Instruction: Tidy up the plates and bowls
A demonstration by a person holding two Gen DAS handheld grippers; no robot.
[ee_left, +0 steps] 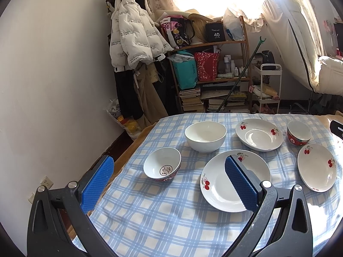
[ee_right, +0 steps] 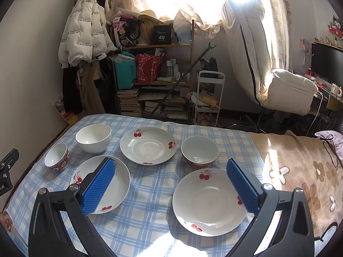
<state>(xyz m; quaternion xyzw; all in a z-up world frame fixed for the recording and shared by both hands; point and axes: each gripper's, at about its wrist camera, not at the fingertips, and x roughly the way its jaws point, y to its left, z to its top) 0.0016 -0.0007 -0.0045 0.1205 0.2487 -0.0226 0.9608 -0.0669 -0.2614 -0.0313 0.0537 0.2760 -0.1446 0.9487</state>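
Three white cherry-print plates and three bowls lie on a blue checked cloth point(ee_left: 150, 209). In the left wrist view: near plate point(ee_left: 214, 184), far plate point(ee_left: 258, 134), right plate point(ee_left: 317, 167), large white bowl point(ee_left: 205, 136), small red-rimmed bowl point(ee_left: 162, 163), red bowl point(ee_left: 298, 132). My left gripper point(ee_left: 169, 169) is open and empty above the cloth. In the right wrist view: right plate point(ee_right: 206, 201), left plate point(ee_right: 120, 180), far plate point(ee_right: 148, 145), red bowl point(ee_right: 199, 152), white bowl point(ee_right: 93, 138), small bowl point(ee_right: 56, 156). My right gripper point(ee_right: 170, 171) is open and empty.
The cloth covers a bed; a brown floral blanket point(ee_right: 300, 171) lies to the right. The bed's left edge runs along a white wall point(ee_left: 53, 75). Behind stand a cluttered shelf point(ee_left: 210, 68), hanging coats point(ee_left: 133, 32), a white cart point(ee_right: 209, 94) and a chair point(ee_right: 285, 90).
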